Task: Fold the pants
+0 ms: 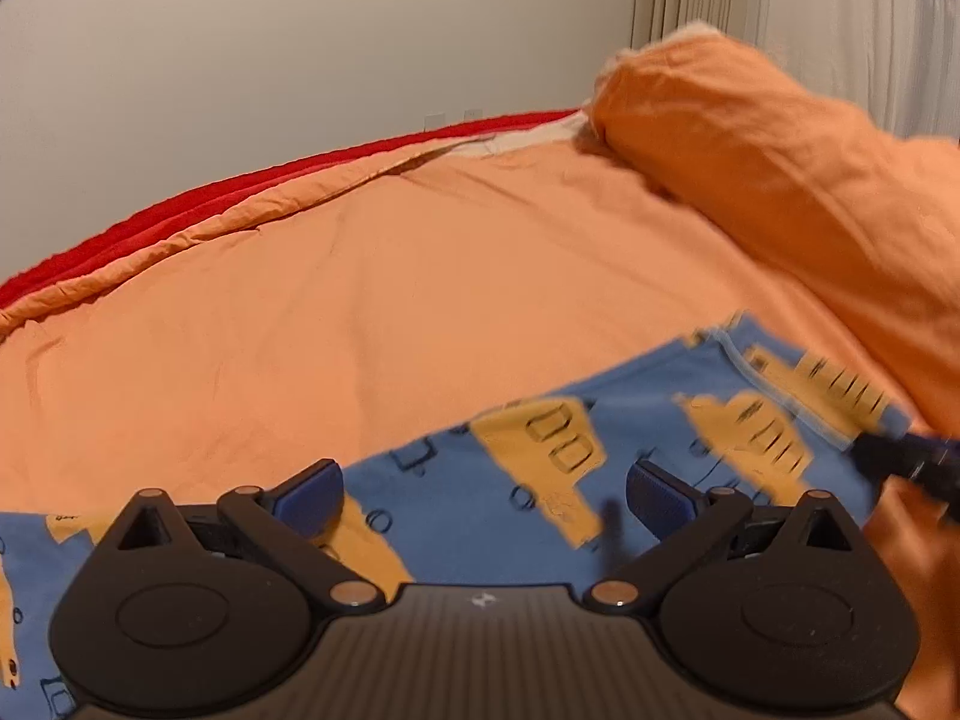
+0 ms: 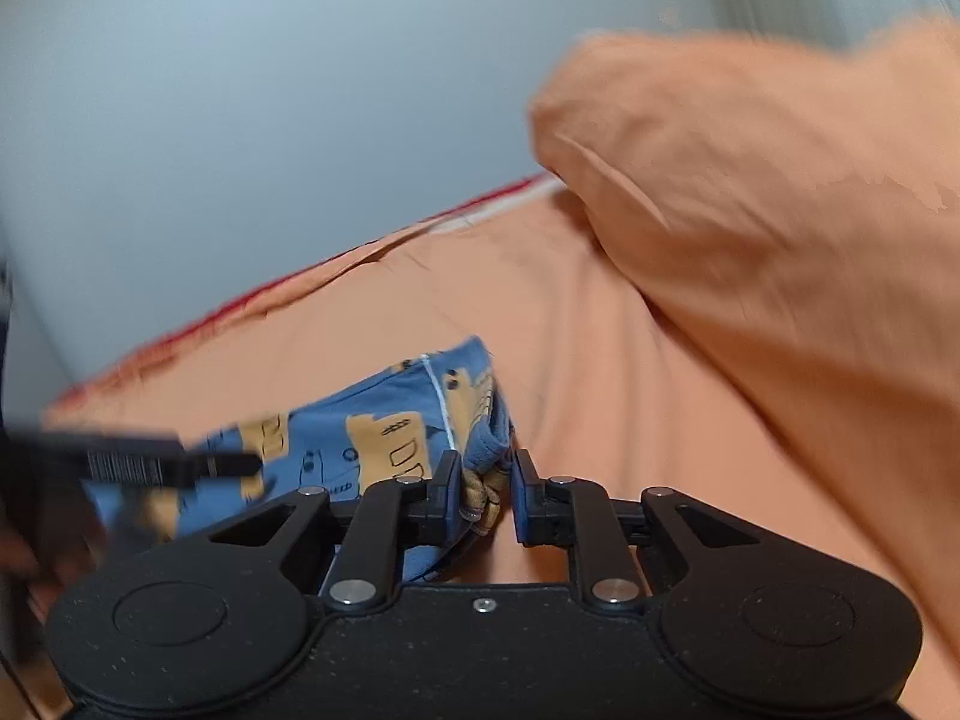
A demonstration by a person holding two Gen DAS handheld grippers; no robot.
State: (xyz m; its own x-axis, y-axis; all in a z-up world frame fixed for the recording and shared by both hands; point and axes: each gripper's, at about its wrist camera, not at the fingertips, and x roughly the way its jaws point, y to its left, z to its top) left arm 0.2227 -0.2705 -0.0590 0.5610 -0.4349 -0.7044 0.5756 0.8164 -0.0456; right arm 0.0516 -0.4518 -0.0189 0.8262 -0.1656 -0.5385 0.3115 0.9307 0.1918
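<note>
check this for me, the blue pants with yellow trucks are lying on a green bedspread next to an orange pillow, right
Not quite: the bedspread is orange, not green, as the left wrist view shows. The rest holds: the blue pants with yellow trucks lie on it, next to the orange pillow.

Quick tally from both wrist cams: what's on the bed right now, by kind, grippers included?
Pants: 1, the blue pants with yellow print, lying on the bedcover
Pillows: 1, the orange pillow
Bedcovers: 1, the orange bedcover
Grippers: 2, the left gripper open over the pants, the right gripper closed on a bunched edge of them
Total: 5
</note>
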